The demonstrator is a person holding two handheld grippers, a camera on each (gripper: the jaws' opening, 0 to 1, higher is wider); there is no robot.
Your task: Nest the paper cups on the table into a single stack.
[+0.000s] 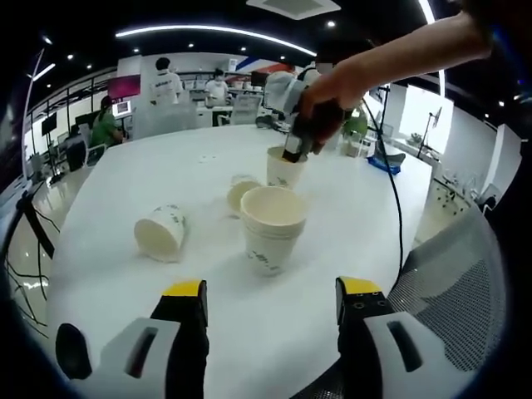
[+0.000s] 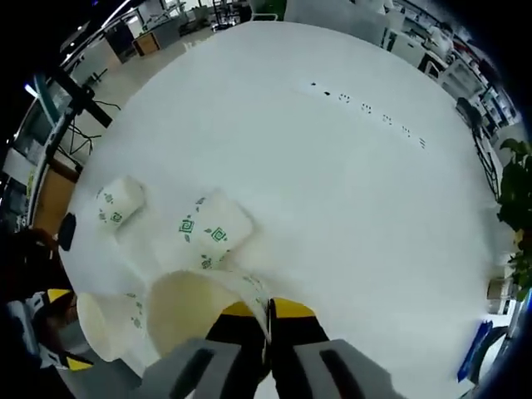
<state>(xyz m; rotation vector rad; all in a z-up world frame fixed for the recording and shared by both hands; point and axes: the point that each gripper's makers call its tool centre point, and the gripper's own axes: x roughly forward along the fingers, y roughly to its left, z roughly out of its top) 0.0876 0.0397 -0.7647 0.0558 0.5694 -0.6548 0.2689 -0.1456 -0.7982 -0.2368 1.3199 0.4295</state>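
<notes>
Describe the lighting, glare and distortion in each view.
Left gripper view: curved ceiling light strips, fisheye bending the table, soft shadows under the cups. Right gripper view: glare washes the tabletop white, the held cup looms large near the lens.

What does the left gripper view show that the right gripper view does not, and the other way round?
Left gripper view: a hand carrying the right claw, people at desks, a mesh chair. Right gripper view: small black marks on the white table. Both: the table, the right claw shut on the held cup at its rim, the upright stack, the near lying cup and the far lying cup.
</notes>
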